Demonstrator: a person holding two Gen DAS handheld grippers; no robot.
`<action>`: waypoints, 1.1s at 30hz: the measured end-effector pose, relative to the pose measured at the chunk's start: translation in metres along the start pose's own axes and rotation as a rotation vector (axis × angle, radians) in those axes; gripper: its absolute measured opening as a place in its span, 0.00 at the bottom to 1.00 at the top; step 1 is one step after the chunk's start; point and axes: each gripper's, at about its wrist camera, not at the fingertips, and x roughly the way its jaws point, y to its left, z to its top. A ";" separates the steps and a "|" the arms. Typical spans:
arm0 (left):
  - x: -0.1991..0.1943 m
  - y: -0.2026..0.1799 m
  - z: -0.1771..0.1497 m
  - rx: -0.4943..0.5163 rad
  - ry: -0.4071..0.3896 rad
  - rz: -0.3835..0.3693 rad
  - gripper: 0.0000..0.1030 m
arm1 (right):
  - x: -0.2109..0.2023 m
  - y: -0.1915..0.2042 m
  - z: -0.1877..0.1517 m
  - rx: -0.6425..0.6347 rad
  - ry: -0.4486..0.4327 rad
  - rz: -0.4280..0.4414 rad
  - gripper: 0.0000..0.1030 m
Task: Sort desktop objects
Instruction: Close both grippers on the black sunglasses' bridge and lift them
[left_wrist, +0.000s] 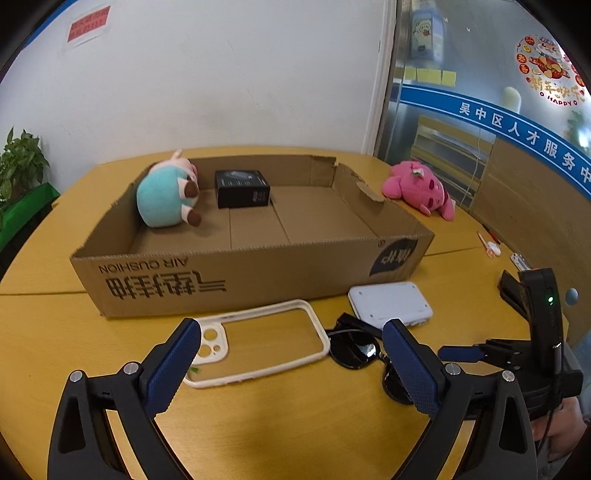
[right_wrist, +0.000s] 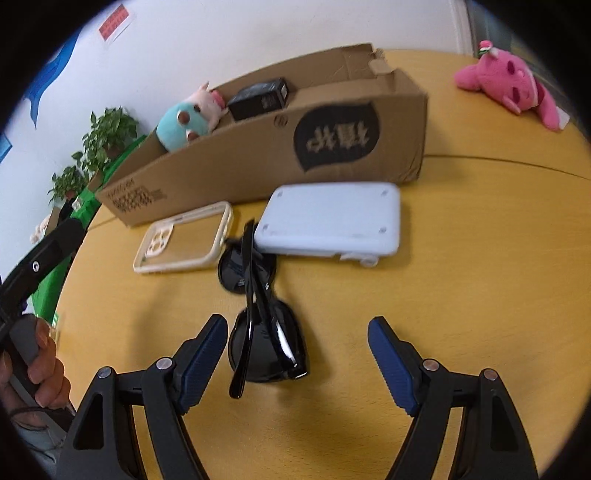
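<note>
The folded sunglasses (right_wrist: 264, 332) lie straight ahead between the right gripper (right_wrist: 297, 356)'s wide-spread fingers, long axis running away toward the cardboard box (right_wrist: 258, 162); the left gripper (left_wrist: 291, 369), also wide open, is farther off.

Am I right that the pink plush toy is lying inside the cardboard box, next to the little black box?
Not quite. The pink plush toy lies on the table outside the cardboard box, past its right end, as the left wrist view shows. The toy beside the little black box is the teal plush.
</note>
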 end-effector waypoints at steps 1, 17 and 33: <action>0.001 0.000 -0.001 -0.004 0.007 -0.005 0.97 | 0.004 0.004 -0.002 -0.015 0.011 -0.007 0.76; 0.031 0.020 -0.015 -0.193 0.163 -0.176 0.93 | 0.015 0.063 -0.044 -0.253 -0.013 -0.192 0.54; 0.076 -0.021 -0.042 -0.272 0.414 -0.395 0.59 | 0.002 0.068 -0.052 -0.127 -0.029 -0.010 0.53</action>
